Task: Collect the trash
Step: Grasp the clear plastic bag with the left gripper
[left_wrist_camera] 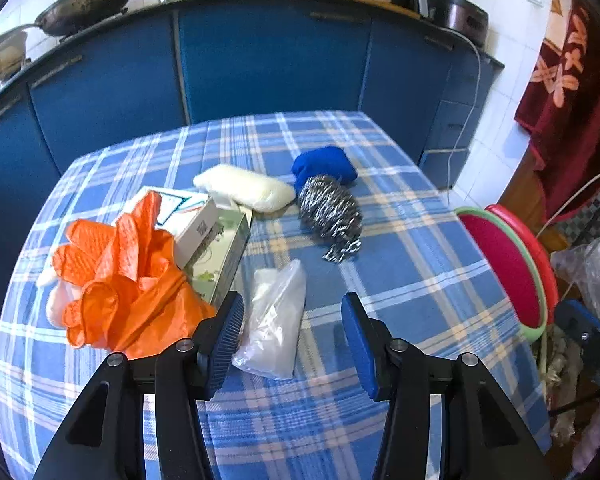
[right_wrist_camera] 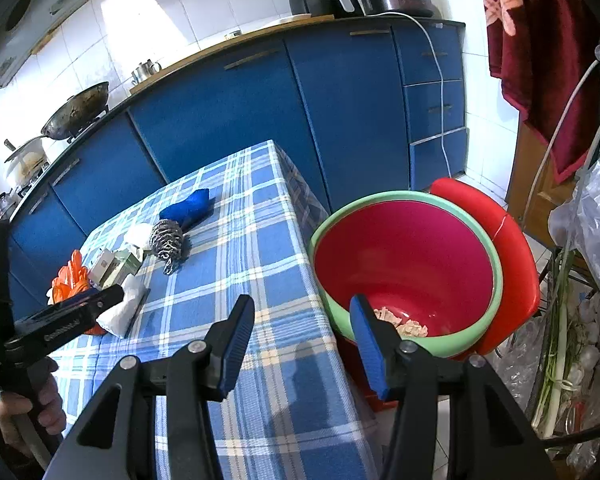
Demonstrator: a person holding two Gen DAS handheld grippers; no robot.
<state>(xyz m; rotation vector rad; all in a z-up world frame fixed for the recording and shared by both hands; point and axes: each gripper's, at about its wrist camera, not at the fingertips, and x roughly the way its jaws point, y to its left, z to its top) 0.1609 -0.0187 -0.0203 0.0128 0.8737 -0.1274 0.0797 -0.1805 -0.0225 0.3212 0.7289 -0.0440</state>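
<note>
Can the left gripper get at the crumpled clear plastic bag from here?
Probably yes. The left gripper is open and empty, with the crumpled clear plastic bag just ahead, beside its left finger. Orange rubber gloves sit alongside, not blocking.

On the table [left_wrist_camera: 380,280] we find gloves [left_wrist_camera: 120,276] at the left, boxes [left_wrist_camera: 212,240] just behind them, a plastic bag [left_wrist_camera: 276,320] nearest us, a scourer [left_wrist_camera: 332,216] beyond, and a basin [right_wrist_camera: 404,268] off the table's right edge.
</note>
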